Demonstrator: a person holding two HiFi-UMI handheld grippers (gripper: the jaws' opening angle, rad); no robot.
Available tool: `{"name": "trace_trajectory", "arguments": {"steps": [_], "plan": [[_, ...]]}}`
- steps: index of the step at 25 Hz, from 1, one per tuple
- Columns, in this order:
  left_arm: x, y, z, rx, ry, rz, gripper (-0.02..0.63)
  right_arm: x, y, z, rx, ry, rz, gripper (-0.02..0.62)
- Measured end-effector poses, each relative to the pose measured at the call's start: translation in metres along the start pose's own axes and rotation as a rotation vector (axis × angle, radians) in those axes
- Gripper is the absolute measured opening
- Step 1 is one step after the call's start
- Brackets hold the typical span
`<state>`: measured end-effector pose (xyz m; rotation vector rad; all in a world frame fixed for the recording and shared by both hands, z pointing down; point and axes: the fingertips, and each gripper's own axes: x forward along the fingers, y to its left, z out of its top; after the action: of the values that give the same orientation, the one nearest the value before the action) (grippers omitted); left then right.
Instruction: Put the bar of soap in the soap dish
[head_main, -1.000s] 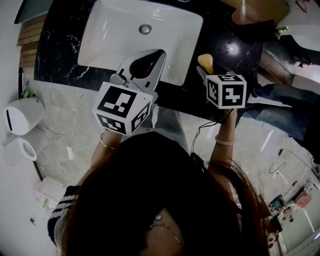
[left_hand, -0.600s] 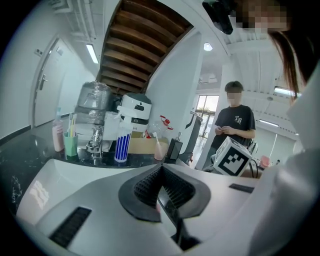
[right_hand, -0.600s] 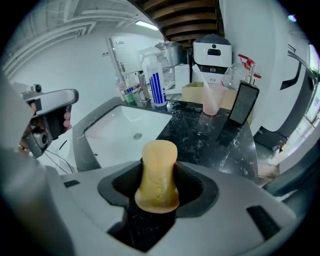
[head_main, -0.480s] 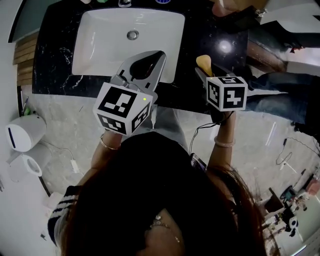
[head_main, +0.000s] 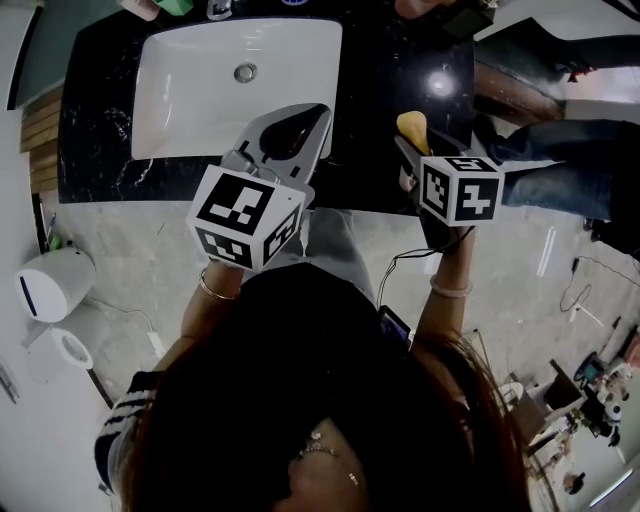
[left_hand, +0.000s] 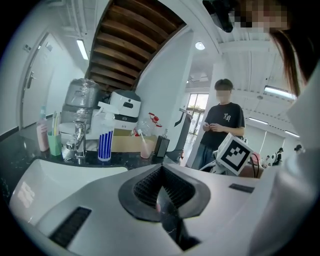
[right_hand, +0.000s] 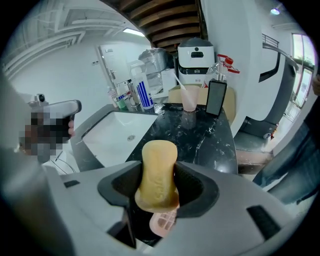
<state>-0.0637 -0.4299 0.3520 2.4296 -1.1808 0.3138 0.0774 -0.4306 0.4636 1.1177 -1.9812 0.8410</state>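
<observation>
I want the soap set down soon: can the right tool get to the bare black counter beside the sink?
Probably yes: the right tool, gripping the soap bar, hangs just above that counter, and nothing stands between them.

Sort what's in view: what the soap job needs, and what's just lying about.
Needed for the job:
- bar of soap, clamped in the right tool
- soap dish: not made out in any view

Just lying about:
- sink
- faucet
- striped cup
- black pump bottle
- left tool, shut and empty
</observation>
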Motion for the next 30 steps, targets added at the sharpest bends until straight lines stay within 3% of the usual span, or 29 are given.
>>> {"name": "trace_trajectory", "arguments": {"steps": [14,30], "plan": [[0.017,-0.035,-0.008,0.028,0.032,-0.066,-0.005,-0.023,-0.037,-0.04,0.081,0.013,-0.061,0.21],[0.027,-0.053,-0.021,0.044,0.073,-0.076,-0.005,-0.019,-0.052,-0.062,0.105,0.03,-0.063,0.21]]}}
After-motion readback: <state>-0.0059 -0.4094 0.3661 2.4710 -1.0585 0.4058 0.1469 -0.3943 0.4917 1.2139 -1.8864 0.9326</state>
